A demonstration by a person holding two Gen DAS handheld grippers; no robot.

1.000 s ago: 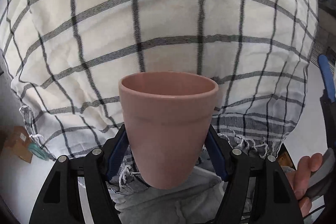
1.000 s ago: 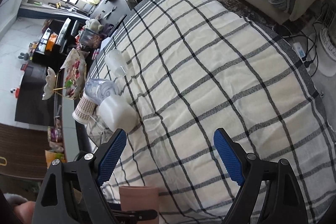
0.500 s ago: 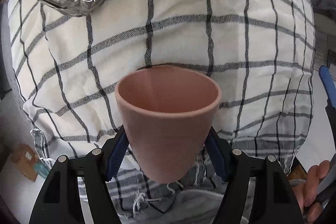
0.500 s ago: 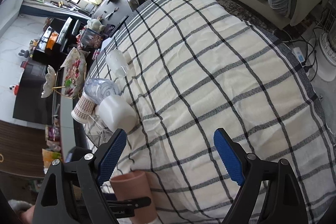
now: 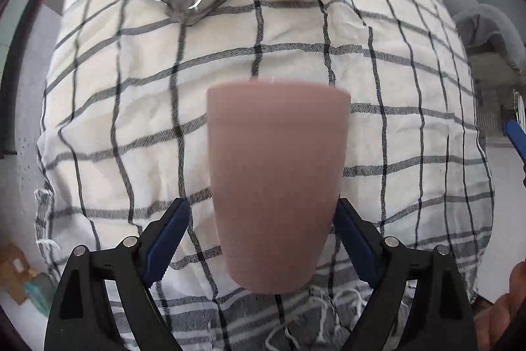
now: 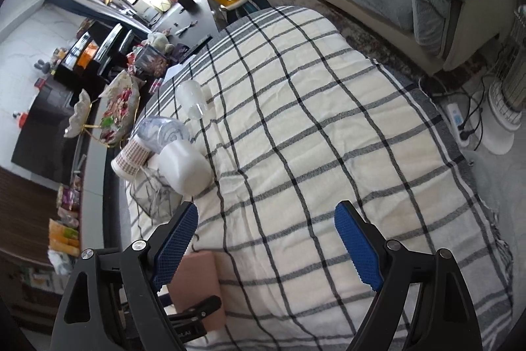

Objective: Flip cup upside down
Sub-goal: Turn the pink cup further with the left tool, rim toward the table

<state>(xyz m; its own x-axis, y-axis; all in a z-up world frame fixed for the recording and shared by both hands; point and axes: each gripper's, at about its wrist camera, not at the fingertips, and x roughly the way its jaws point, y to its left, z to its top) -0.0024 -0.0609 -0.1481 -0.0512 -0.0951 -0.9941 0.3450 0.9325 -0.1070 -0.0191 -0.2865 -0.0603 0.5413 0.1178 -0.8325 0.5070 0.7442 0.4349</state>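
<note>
Since a second ago the cup [image 5: 276, 183] has tipped forward, its opening now hidden from the left wrist view, and it seems to hang above the table's [image 5: 411, 32] near edge (blur blunts the rim). Left gripper [image 5: 259, 239] clamps its lower body; right gripper [image 6: 266, 239] gapes, holding nothing, over the checked cloth [image 6: 328, 134].
</note>
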